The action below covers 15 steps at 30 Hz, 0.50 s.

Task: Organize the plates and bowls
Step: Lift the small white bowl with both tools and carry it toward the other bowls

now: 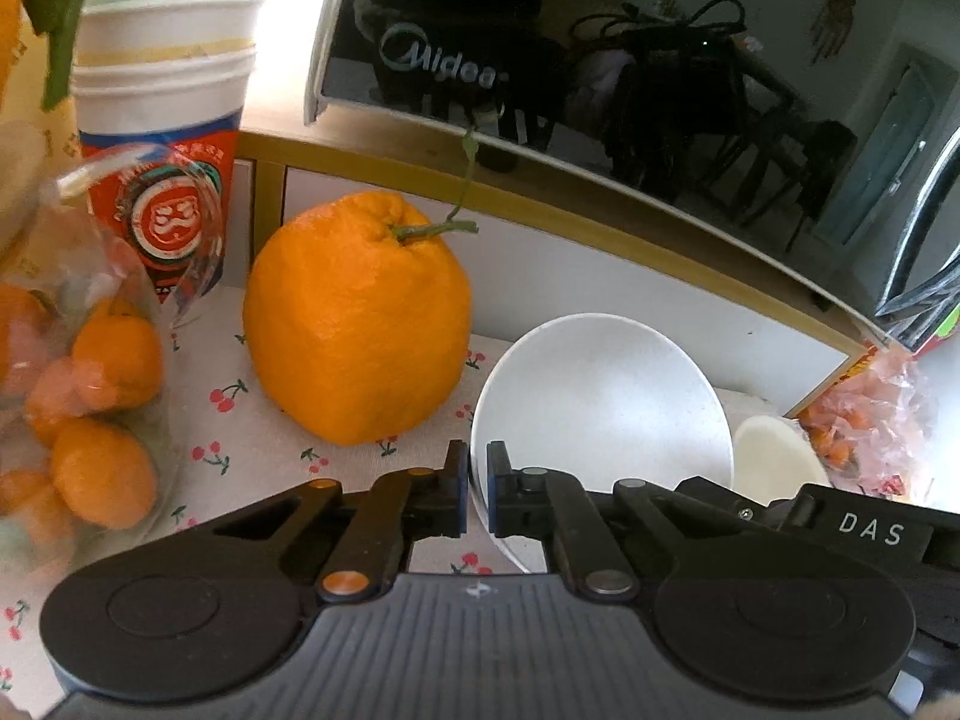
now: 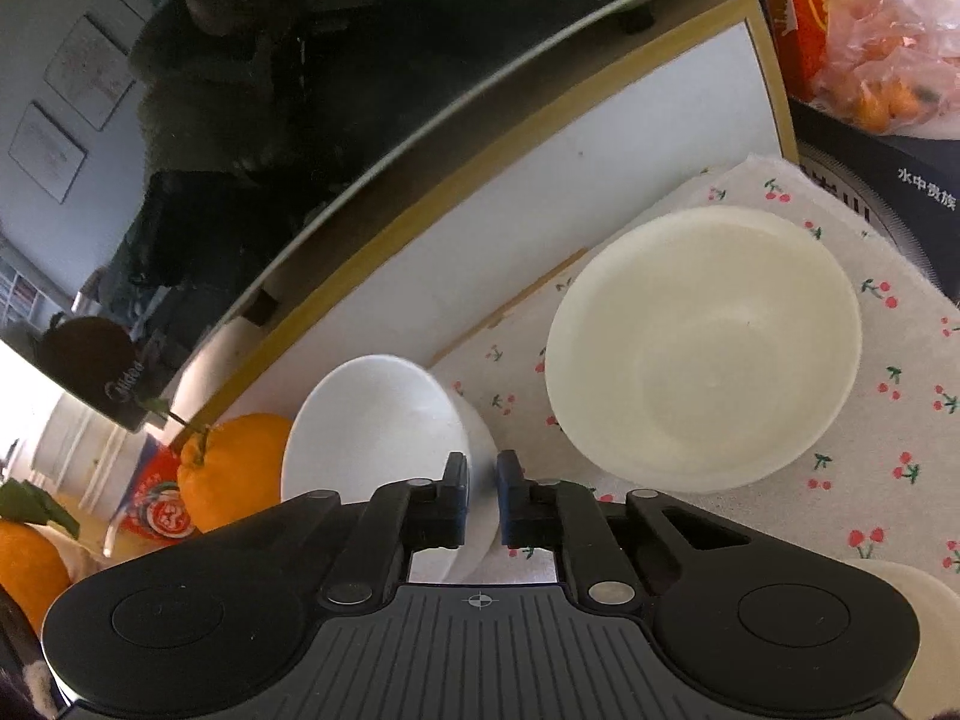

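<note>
I am clamping my left tongs (image 1: 477,495) on the near rim of the white bowl (image 1: 600,396), which is standing tilted beside the big orange (image 1: 357,318). My right tongs (image 2: 482,498) are gripping its opposite rim. The cream bowl (image 2: 705,348) is resting on the cherry-print cloth (image 2: 900,420) nearby.

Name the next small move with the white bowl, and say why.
Probably lift the white bowl straight up a little. Both the left gripper and the right gripper appear clamped on its rim, and the cream bowl it could nest into sits just beside it.
</note>
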Available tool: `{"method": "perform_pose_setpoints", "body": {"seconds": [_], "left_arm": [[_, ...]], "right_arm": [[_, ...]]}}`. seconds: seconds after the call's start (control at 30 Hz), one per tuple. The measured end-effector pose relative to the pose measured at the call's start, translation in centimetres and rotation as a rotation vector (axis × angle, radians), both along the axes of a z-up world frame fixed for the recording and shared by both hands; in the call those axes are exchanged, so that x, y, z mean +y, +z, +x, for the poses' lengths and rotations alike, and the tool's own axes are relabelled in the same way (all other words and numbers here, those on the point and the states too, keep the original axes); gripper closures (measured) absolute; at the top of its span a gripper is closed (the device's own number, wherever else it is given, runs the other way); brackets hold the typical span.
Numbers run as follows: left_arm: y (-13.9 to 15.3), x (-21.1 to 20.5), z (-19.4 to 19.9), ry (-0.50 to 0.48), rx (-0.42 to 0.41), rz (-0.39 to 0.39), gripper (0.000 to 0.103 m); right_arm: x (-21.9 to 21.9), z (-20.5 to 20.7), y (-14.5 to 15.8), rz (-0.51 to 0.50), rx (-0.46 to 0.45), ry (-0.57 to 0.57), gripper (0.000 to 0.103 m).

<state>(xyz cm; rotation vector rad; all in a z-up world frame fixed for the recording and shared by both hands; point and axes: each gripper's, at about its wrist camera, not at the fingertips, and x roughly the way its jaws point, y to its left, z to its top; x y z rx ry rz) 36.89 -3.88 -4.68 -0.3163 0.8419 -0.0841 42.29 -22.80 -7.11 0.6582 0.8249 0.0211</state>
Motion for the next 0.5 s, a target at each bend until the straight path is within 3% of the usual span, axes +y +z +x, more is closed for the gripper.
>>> {"method": "perform_pose_setpoints", "body": {"seconds": [0.5], "left_arm": [[5.0,-1.1,-5.9,-0.017,-0.001,0.001,0.098]], "right_arm": [[-0.7,-6.0,6.1,-0.012,0.006,0.011,0.092]]}}
